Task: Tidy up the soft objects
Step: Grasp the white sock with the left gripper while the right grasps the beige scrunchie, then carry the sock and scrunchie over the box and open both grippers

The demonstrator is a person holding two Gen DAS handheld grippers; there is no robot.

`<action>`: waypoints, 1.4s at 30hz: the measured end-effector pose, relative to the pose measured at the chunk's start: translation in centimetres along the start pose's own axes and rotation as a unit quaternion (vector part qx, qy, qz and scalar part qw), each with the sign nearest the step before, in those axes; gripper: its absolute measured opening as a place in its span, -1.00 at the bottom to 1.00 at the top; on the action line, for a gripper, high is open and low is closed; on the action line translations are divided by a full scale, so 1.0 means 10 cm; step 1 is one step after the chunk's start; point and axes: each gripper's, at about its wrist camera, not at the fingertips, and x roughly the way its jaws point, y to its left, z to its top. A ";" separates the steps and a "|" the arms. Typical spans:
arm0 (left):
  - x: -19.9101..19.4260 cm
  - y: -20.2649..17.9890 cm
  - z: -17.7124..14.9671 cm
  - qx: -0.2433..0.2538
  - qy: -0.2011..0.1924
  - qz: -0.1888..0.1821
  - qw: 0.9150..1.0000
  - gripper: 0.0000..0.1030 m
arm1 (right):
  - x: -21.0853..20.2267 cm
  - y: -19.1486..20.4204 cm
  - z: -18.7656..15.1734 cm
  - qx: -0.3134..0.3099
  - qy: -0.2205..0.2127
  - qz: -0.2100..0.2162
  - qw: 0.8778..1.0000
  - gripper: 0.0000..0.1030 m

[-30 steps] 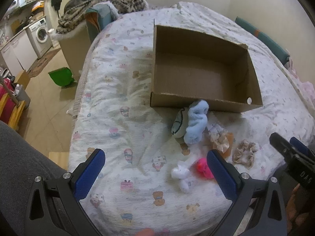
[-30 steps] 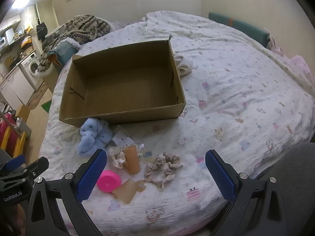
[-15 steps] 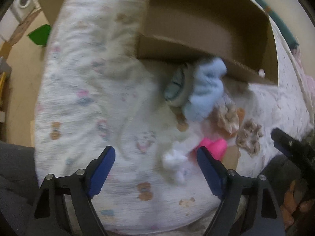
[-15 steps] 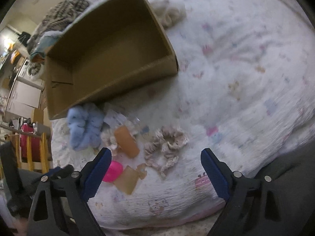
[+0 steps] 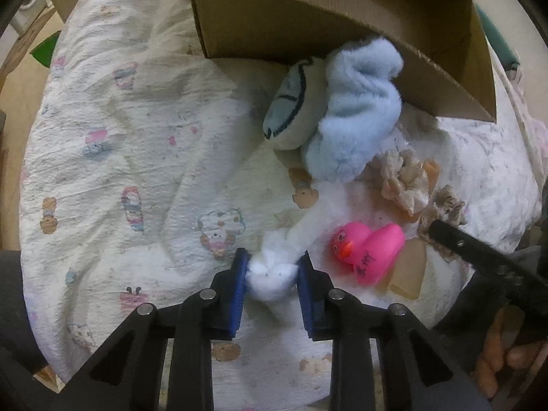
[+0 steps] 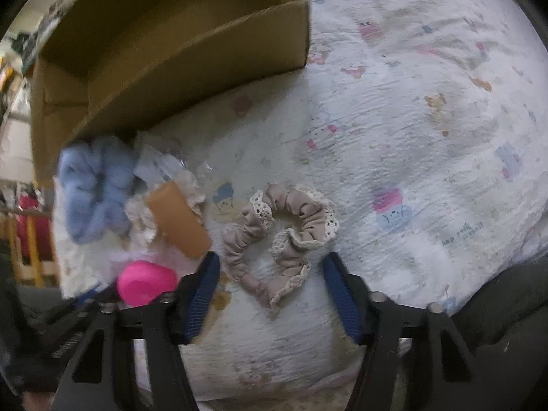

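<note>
While both grippers point steeply down at the printed bedspread [image 5: 144,144], we see the left gripper [image 5: 272,272] clamped on a small white fluffy toy [image 5: 270,275], its blue pads pressed into the fluff on either side. A long pale strip runs up from that toy toward the pile; we cannot tell whether it belongs to the toy. Just right of it lies a pink rubber duck [image 5: 368,248] with dark writing on its side, too small to read. Above sits a pale blue plush piece [image 5: 356,116] leaning against the front wall of the open cardboard box [image 5: 260,30], with a cream cushion-like toy [image 5: 294,102] tucked against its left; the drawing on that one is only partly visible. A frilly beige scrunchie [image 5: 404,181] lies right of the plush, partly over something orange that we cannot identify.

In the right wrist view, the right gripper [image 6: 270,281] is closing, its blue pads either side of the lower end of a lace-trimmed taupe scrunchie [image 6: 284,229] but not yet touching it; the scrunchie lies flat on the bedspread. To the left, blurred, are an orange block-like item [image 6: 178,219], the blue plush and the pink duck, the last half hidden behind the left finger. The box's far side is cut off at the top. At the lower right of the left view, part of a hand [image 5: 496,359] shows, mostly hidden by the other gripper's black frame.
</note>
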 end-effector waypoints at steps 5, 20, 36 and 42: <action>-0.23 0.07 -0.02 -0.008 -0.020 0.010 1.000 -0.53 | -0.03 0.04 -0.04 -0.006 -0.014 0.016 1.000 -0.68; -1.01 0.28 0.00 -0.032 -0.136 0.060 0.988 -0.53 | -0.79 0.29 -0.15 -0.035 -0.180 0.062 0.981 -0.76; -1.70 -0.23 0.71 0.032 -0.257 0.077 0.963 -0.53 | -1.45 0.33 0.53 -0.083 -0.290 0.095 0.949 -0.76; -1.54 -0.37 1.03 0.055 -0.265 0.087 0.959 -0.53 | -1.27 0.46 0.78 -0.120 -0.286 0.086 0.947 -0.76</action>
